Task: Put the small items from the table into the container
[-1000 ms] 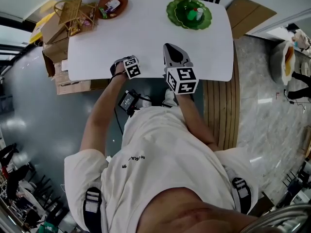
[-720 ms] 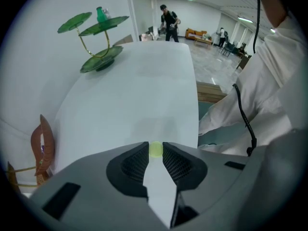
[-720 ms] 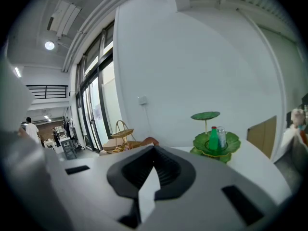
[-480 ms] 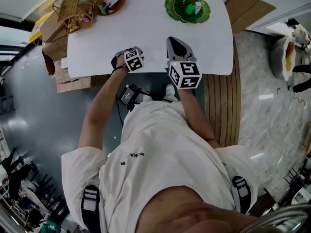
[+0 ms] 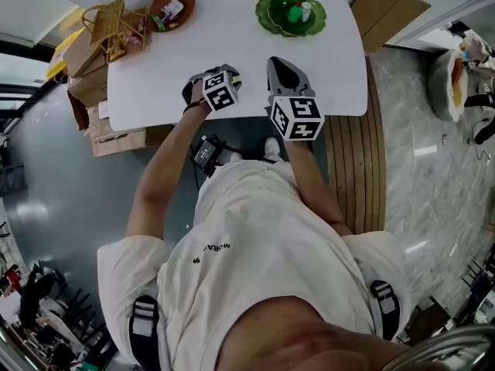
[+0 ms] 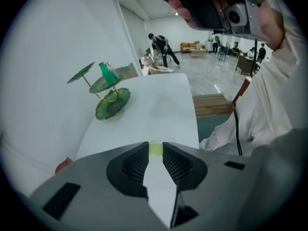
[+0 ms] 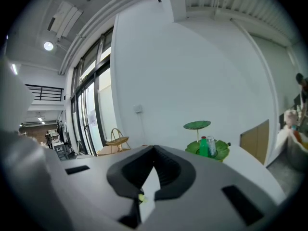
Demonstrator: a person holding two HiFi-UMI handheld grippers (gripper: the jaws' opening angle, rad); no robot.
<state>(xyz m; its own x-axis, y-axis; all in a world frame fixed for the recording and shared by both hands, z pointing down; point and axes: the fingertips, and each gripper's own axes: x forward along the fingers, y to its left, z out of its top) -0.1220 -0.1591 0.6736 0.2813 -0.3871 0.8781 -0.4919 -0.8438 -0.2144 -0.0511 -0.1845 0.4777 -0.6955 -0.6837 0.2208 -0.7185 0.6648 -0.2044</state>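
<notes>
Ball (image 6: 155, 149) sits pinched between the left tongs (image 6: 155, 151).

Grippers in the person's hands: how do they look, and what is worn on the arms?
Both the left gripper and right gripper are grey plastic with black ribbed pads, each carrying a white cube of black square markers. The person wears a white short-sleeved shirt.

Each claw, the left gripper (image 6: 155, 148) and the right gripper (image 7: 153, 149), has grey shells and black ribbed pads (image 6: 134, 165). Behind each claw sits a cube (image 5: 296, 117) of black-and-white square markers. Further back are a white short-sleeved T-shirt (image 5: 263, 246) with small dark lettering, black shoulder straps (image 5: 145, 327) and a black cable (image 6: 237, 124).
</notes>
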